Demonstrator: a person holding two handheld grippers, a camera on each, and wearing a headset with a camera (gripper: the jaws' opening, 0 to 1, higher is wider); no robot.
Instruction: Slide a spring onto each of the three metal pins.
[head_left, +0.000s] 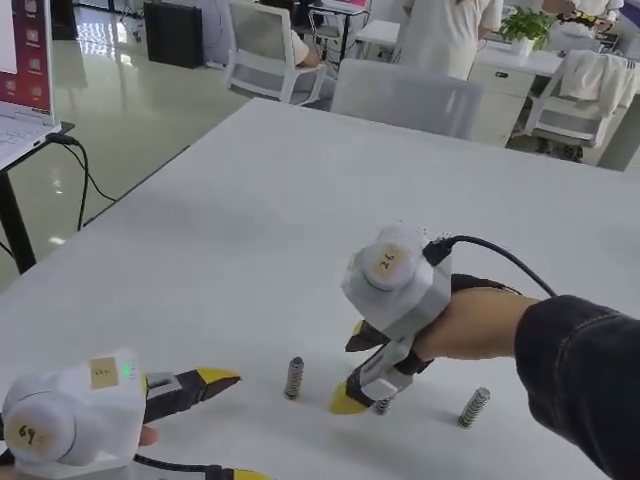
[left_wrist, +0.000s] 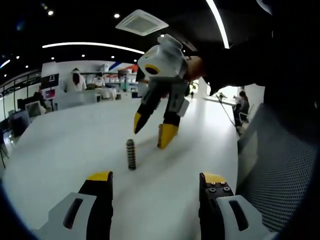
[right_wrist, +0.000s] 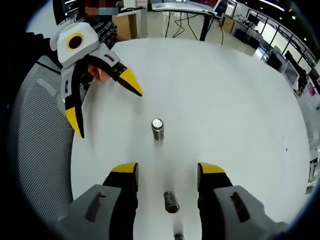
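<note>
Approx 1 of 3 surely done: far spring (right_wrist: 158, 132) looks seated on its metal pin (right_wrist: 157, 122), right gripper (right_wrist: 167, 170), jaws wide & empty, straddles upright 2nd spring (right_wrist: 171, 201), 3rd spring (head_left: 474, 406) leans, their pins unclear, left gripper (left_wrist: 157, 177) wide, empty.

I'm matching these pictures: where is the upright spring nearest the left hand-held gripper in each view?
Head view: spring low centre, just left of the right hand-held gripper.
Left gripper view: left of centre, before that gripper.
Right gripper view: centre, beyond its jaws.
Shared landmark: that gripper's yellow tips.
</note>
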